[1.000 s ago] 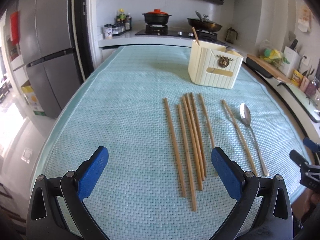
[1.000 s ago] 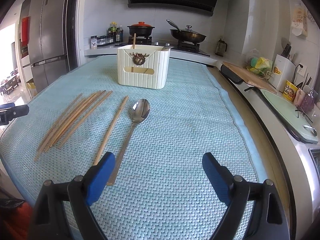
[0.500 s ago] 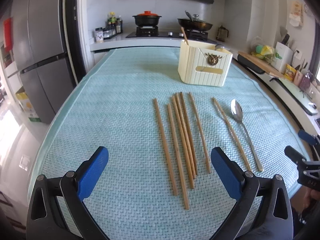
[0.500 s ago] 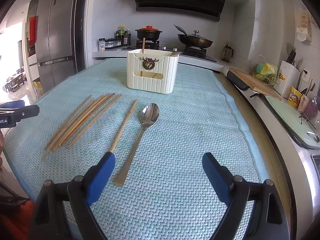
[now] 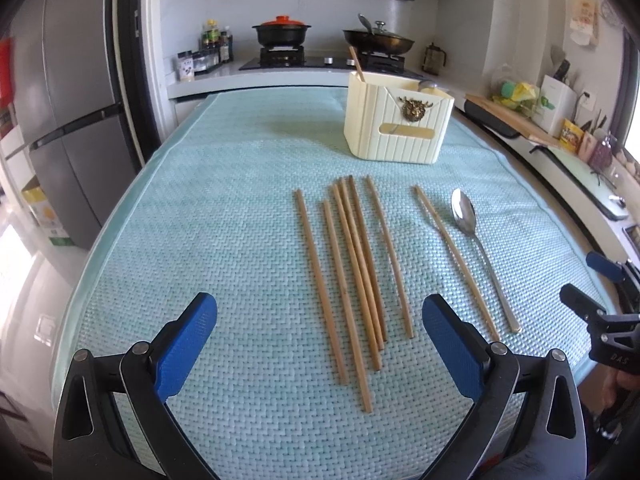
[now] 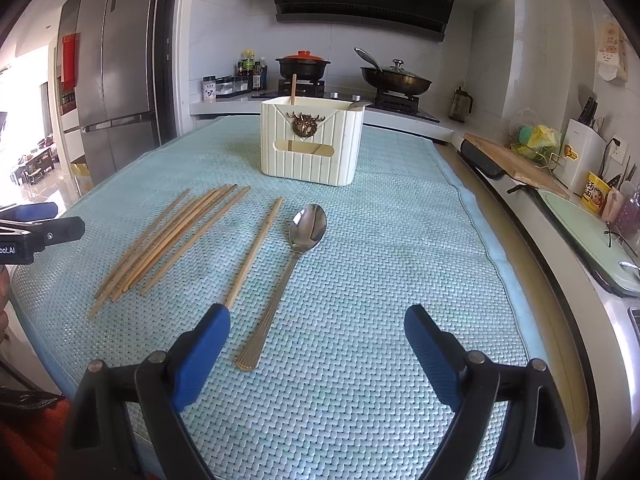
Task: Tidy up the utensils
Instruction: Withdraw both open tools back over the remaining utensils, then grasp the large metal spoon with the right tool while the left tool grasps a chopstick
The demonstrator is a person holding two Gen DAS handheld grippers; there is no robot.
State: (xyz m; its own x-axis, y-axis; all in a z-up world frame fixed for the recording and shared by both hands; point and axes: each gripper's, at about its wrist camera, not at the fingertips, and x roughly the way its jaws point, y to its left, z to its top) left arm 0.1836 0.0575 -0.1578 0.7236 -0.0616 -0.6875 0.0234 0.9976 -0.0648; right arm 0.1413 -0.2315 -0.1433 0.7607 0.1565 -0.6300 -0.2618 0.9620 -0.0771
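On the woven mat (image 6: 400, 248), both grippers, left gripper (image 5: 320, 344) and right gripper (image 6: 316, 356), gape wide and empty; the chopsticks (image 5: 352, 272) ahead lie bunched, risking a multi-stick pinch.

Bright daylight from left, sharp focus, strong fisheye edge distortion.

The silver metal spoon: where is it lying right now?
The silver metal spoon lies flat on the light blue woven mat, bowl toward the cream ribbed utensil holder, just right of a lone wooden chopstick.

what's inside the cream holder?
In the holder: one chopstick sticks up at its left, a spoon bowl peeks over the right rim. Walls hide anything lower.
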